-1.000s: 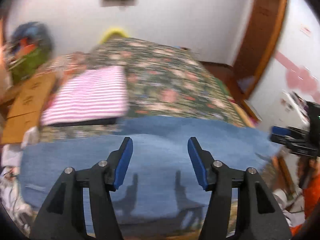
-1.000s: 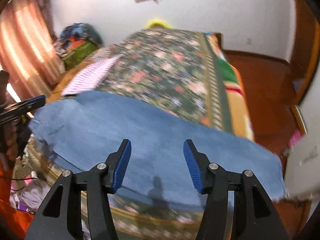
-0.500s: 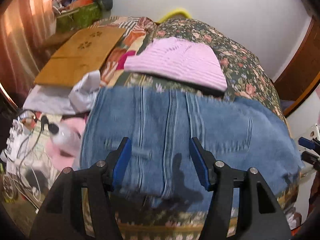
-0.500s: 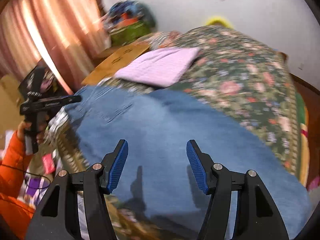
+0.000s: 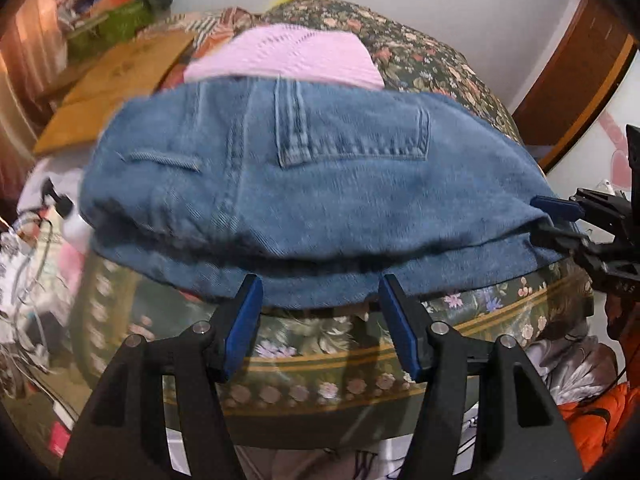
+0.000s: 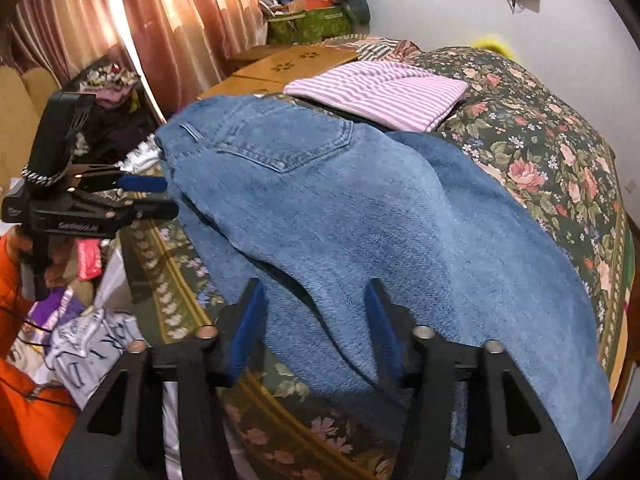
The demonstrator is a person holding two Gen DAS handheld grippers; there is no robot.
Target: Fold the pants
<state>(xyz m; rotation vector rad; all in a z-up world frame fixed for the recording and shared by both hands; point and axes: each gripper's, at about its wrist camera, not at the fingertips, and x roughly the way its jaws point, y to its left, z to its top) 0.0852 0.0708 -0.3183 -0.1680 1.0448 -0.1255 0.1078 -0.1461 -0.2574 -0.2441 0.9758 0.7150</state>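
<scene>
Blue denim pants (image 5: 304, 188) lie across the near edge of a floral bedspread (image 5: 432, 64), back pocket up, legs stacked one on the other. My left gripper (image 5: 320, 320) is open and empty, just below the pants' hanging front edge. My right gripper (image 6: 312, 320) is open and empty, its fingers over the lower leg of the pants (image 6: 360, 216). In the left wrist view the right gripper (image 5: 560, 220) shows at the pants' right edge. In the right wrist view the left gripper (image 6: 152, 192) shows beside the waistband.
A folded pink striped garment (image 6: 380, 92) lies on the bed behind the pants. A wooden board (image 6: 296, 60) and a pile of bags (image 6: 316, 4) stand by the curtains (image 6: 160, 28). Loose clothes (image 6: 80, 344) lie on the floor beside the bed.
Both grippers have drawn back and lower toward the bed's near edge, open throughout. The left view has swung from over the waistband to below the pants' front edge; the right view has turned left.
</scene>
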